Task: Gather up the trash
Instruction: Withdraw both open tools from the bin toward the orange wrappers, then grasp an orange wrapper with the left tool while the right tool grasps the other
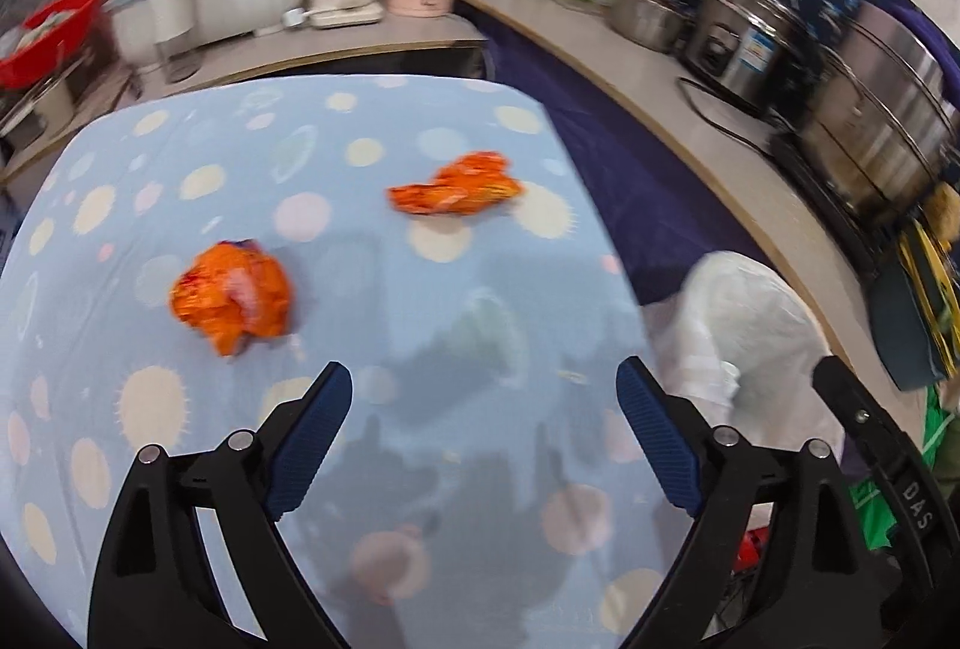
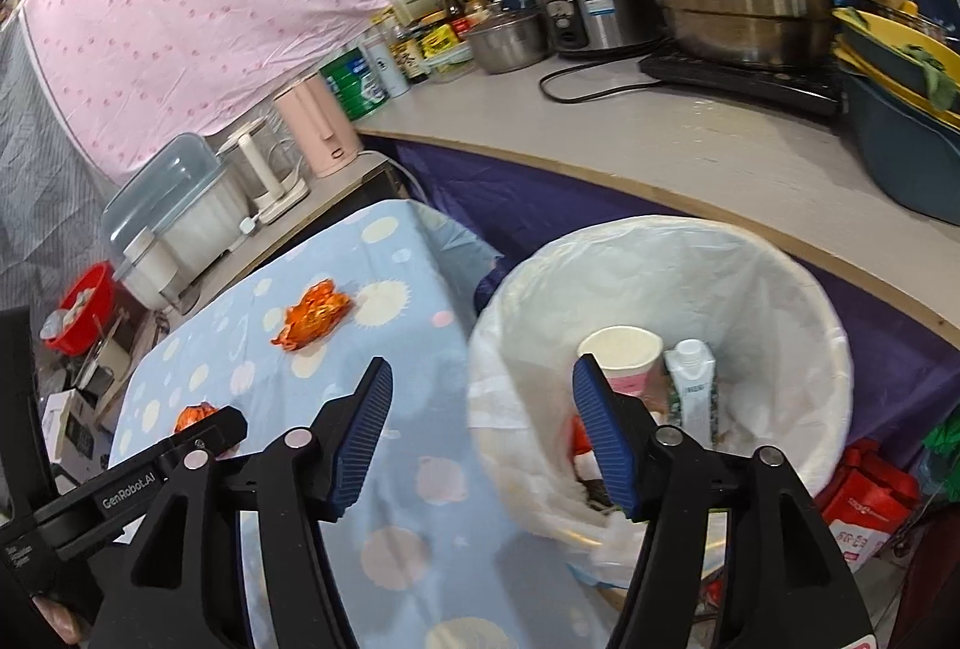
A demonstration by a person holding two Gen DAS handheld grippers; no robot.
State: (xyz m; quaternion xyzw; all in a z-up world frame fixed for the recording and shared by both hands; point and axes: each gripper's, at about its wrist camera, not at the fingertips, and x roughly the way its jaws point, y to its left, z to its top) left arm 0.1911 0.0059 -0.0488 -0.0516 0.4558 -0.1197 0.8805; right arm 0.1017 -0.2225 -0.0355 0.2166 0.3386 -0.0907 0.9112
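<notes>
At the bottom of both views we hold the left hand-held gripper and right hand-held gripper wide apart, gripping nothing. Beyond them, two crumpled orange wrappers, one at centre left and one farther, mid-frame, lie on the dotted blue counter. At right, the lined trash bin holds a cup and carton.

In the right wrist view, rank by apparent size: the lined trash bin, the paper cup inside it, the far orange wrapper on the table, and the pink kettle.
1. lined trash bin, largest by far.
2. pink kettle.
3. and 4. paper cup and far orange wrapper look alike; unranked, since both differ in nearness.
</notes>
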